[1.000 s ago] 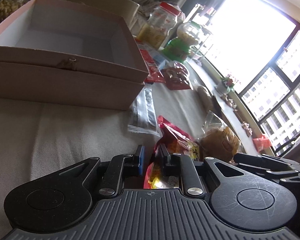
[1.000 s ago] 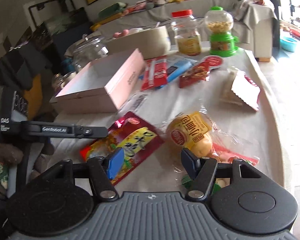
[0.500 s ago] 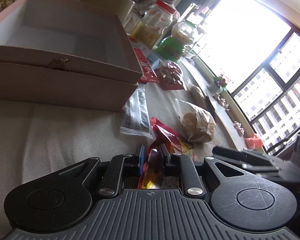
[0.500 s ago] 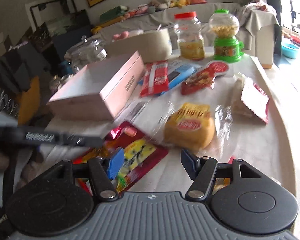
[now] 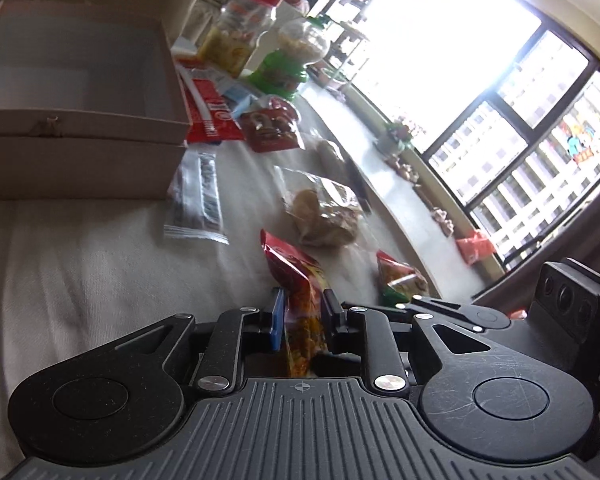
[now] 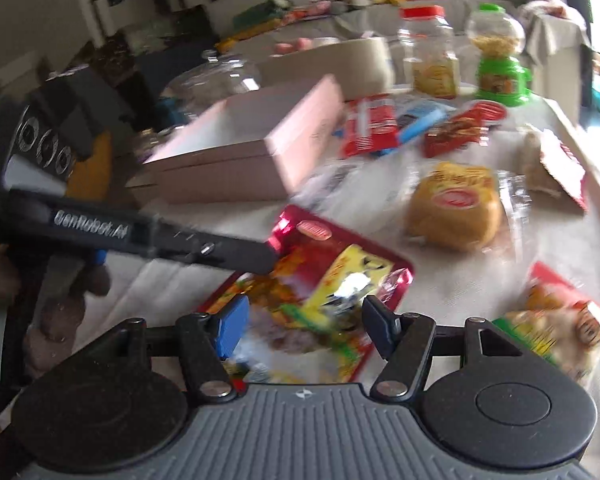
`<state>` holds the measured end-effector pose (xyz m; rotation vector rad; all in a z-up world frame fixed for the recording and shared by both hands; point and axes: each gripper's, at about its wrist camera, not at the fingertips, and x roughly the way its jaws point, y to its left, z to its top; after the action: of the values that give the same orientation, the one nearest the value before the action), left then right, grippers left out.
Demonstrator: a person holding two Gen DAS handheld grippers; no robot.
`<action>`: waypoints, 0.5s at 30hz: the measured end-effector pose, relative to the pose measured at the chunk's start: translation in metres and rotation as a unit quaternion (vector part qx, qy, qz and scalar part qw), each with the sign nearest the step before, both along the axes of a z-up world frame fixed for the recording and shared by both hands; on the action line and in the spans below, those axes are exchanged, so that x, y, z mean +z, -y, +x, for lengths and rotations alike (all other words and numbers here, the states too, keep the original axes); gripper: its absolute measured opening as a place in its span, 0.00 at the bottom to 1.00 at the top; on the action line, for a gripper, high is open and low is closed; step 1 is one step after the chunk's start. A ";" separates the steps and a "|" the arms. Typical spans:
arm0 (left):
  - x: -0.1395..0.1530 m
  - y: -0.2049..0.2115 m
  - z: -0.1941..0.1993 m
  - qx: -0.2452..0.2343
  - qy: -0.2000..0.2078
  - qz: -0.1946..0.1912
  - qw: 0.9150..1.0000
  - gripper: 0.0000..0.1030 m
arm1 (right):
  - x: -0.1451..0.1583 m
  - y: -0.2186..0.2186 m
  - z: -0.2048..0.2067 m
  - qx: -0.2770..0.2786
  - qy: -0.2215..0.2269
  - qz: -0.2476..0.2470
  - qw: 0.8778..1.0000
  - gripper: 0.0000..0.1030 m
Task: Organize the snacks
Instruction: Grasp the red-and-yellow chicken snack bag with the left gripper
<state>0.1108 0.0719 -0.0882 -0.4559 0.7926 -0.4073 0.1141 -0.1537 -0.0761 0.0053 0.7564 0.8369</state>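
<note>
My left gripper (image 5: 301, 317) is shut on a red and yellow snack bag (image 5: 300, 284), which stands on edge between the fingers above the cloth-covered table (image 5: 80, 264). In the right wrist view the same bag (image 6: 332, 280) lies in front of my open, empty right gripper (image 6: 306, 326), with the left gripper (image 6: 256, 256) clamped on its left edge. The open pink box (image 5: 80, 80) sits at the far left; it also shows in the right wrist view (image 6: 260, 140). A wrapped yellow bun (image 6: 456, 212) lies right of the bag.
Red, blue and dark red packets (image 6: 400, 126) lie beyond the box. A red-lidded jar (image 6: 432, 56) and a green candy dispenser (image 6: 500, 60) stand at the far edge. A green and red snack bag (image 6: 560, 320) lies near right. A clear packet (image 5: 198, 200) lies beside the box.
My left gripper has lifted and turned with the red snack bag held. The right gripper has moved forward and left, over the bag, still open.
</note>
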 end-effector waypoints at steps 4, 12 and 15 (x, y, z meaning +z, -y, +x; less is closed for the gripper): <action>0.015 0.012 -0.022 -0.018 0.024 -0.004 1.000 0.24 | 0.002 0.000 -0.028 0.039 0.024 -0.002 0.999 0.63; 0.019 0.037 -0.014 -0.002 0.038 0.060 0.997 0.23 | 0.005 0.039 -0.031 -0.036 0.033 0.013 0.999 0.63; 0.014 0.039 -0.004 0.001 0.040 0.060 0.997 0.24 | -0.003 0.052 -0.023 -0.061 0.012 0.017 0.998 0.64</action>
<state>0.1068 0.0330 -0.0745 -0.3267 0.7342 -0.3716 0.0914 -0.2055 -0.0793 0.0721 0.7120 0.7317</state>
